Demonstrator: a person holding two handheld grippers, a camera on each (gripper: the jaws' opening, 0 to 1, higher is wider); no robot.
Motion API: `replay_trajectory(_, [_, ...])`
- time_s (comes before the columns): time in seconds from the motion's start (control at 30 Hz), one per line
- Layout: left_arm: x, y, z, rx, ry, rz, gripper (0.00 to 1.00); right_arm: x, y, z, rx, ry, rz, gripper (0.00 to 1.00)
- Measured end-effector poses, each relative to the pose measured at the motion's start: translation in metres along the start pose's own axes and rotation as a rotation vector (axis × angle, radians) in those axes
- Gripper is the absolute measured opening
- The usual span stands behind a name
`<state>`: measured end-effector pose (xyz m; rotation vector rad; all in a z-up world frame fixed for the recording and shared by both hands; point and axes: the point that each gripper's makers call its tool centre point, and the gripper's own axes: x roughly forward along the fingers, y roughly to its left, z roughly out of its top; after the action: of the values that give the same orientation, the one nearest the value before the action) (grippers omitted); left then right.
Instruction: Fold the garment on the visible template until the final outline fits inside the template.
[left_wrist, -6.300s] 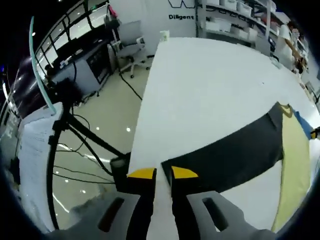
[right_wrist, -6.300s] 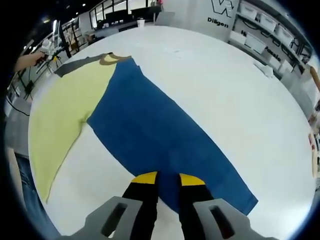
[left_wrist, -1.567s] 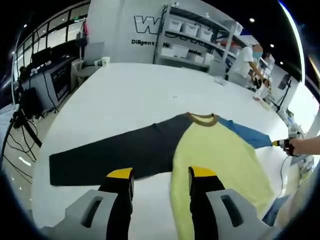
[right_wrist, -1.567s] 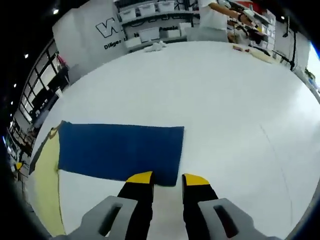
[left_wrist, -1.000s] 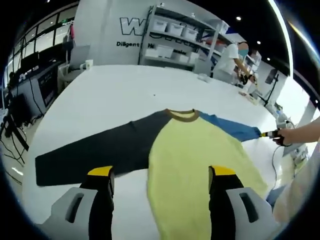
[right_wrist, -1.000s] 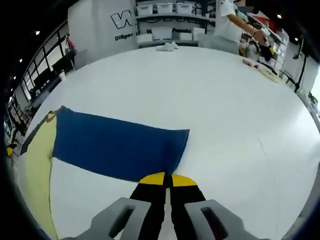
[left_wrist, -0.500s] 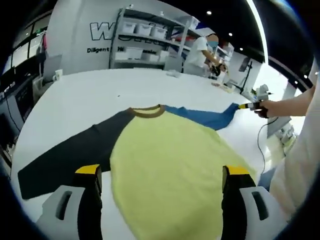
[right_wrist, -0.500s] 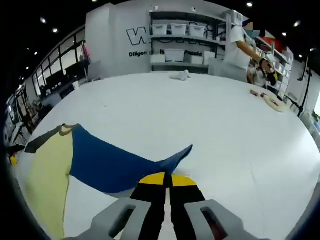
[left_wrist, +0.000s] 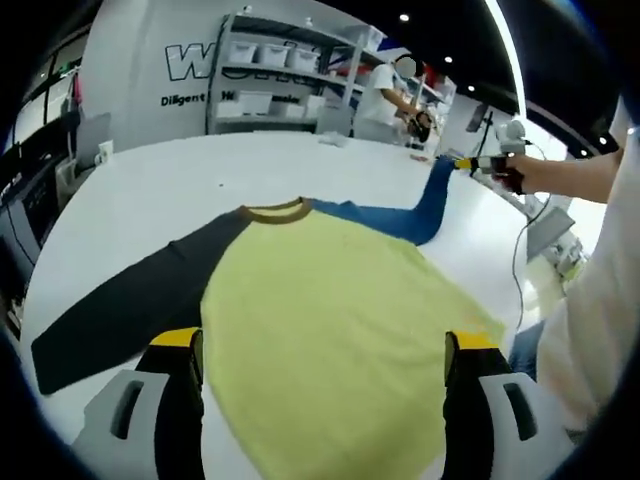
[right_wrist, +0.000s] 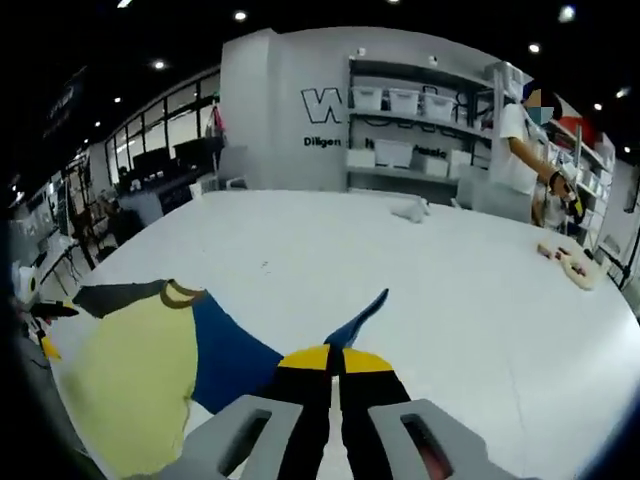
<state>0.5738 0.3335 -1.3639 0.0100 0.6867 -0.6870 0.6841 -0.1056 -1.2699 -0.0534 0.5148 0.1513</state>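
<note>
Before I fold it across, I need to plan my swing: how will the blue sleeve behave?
Likely floppy: the blue sleeve sags between the right hand-held gripper and the yellow body. Probably light; it lifts from one pinch. It may drag the body.

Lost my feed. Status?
Right hand-held gripper shut on blue sleeve, lifted. Left hand-held gripper open over yellow shirt. Nothing in the way.

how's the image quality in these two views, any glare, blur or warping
Left gripper view: strong fisheye bend, bright glare at the right edge, shirt slightly soft. Right gripper view: dimmer, ceiling lights as sharp spots, table evenly lit, right gripper close and a little blurred.
</note>
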Motion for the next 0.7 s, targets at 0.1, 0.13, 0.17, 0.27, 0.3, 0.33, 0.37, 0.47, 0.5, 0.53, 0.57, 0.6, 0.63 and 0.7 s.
replay_trajectory(0.1, [-0.002,0.0,-0.001,-0.001,-0.001,0.003,0.99,0.005,0.023,0.021,-0.029,-0.037,0.045,0.0])
replay_trajectory(0.13, [-0.002,-0.001,-0.002,0.0,0.0,0.002,0.99,0.006,0.03,0.026,-0.029,-0.045,0.058,0.0])
replay_trajectory(0.17, [-0.003,-0.001,-0.003,0.001,0.002,0.004,0.99,0.009,0.041,0.033,-0.035,-0.057,0.083,0.0])
replay_trajectory(0.27, [-0.005,0.0,-0.005,0.003,0.004,0.009,0.99,0.013,0.067,0.051,-0.053,-0.088,0.137,0.0])
replay_trajectory(0.3, [-0.005,0.0,-0.005,0.002,0.005,0.011,0.99,0.015,0.074,0.054,-0.06,-0.094,0.149,0.0])
replay_trajectory(0.33, [-0.006,0.0,-0.006,0.002,0.007,0.013,0.99,0.017,0.085,0.06,-0.073,-0.1,0.173,0.0])
replay_trajectory(0.37, [-0.006,0.0,-0.007,0.001,0.008,0.013,0.99,0.019,0.093,0.064,-0.078,-0.108,0.19,0.0])
replay_trajectory(0.47, [-0.008,-0.001,-0.008,-0.001,0.006,0.015,0.99,0.026,0.12,0.072,-0.096,-0.117,0.24,0.0])
replay_trajectory(0.5, [-0.008,-0.001,-0.009,-0.001,0.006,0.014,0.99,0.03,0.131,0.074,-0.098,-0.117,0.262,0.0])
replay_trajectory(0.53, [-0.008,-0.002,-0.009,-0.001,0.007,0.014,0.99,0.032,0.138,0.074,-0.104,-0.115,0.276,0.0])
replay_trajectory(0.57, [-0.008,-0.001,-0.009,0.0,0.007,0.014,0.99,0.034,0.145,0.076,-0.112,-0.118,0.289,0.0])
replay_trajectory(0.6, [-0.008,-0.002,-0.01,-0.001,0.009,0.012,0.99,0.037,0.156,0.077,-0.115,-0.116,0.309,0.0])
replay_trajectory(0.63, [-0.009,-0.002,-0.011,-0.001,0.011,0.012,0.99,0.04,0.162,0.078,-0.117,-0.116,0.324,0.0])
replay_trajectory(0.7, [-0.009,-0.003,-0.013,0.003,0.015,0.011,0.99,0.046,0.177,0.081,-0.13,-0.114,0.355,0.0])
